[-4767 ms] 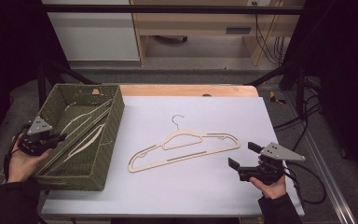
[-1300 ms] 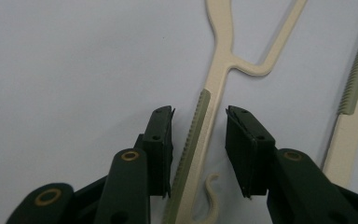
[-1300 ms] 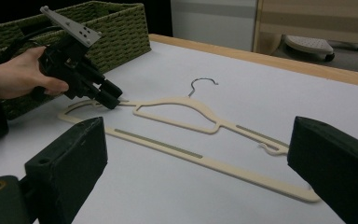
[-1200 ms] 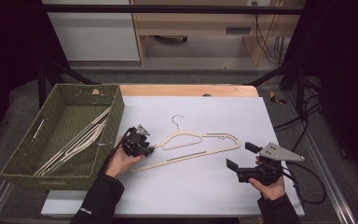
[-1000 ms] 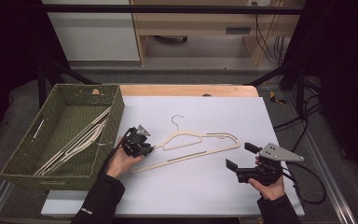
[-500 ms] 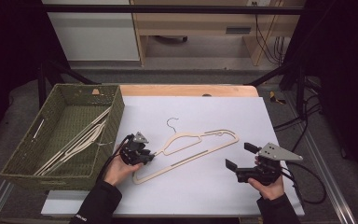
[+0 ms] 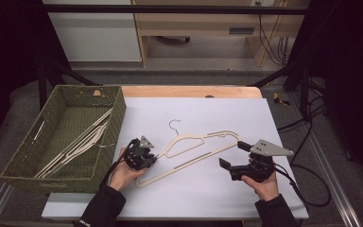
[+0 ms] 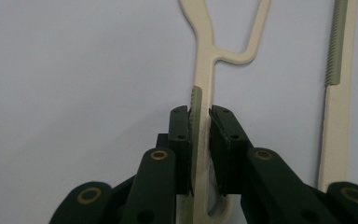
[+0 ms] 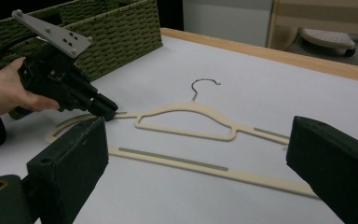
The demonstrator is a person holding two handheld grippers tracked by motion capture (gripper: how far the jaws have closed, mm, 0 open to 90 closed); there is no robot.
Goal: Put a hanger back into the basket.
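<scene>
Left hand-held gripper (image 8: 199,116) pinches the shoulder arm of the cream hanger (image 7: 194,146) lying on the desk (image 7: 208,189); its jaws have just been closing. Right hand-held gripper (image 9: 196,158) waits spread. Grasp step; next, probably lift toward the wicker basket (image 7: 108,137).

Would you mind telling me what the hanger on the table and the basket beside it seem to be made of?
The hanger looks like moulded cream plastic with a matte finish: thin flat arms, smooth rounded edges, ribbed greenish grip strips, perhaps rubbery, and a grey hook that is probably metal wire. The basket appears woven, possibly wicker or paper cord, dull olive green; its walls show a regular braided texture.
</scene>
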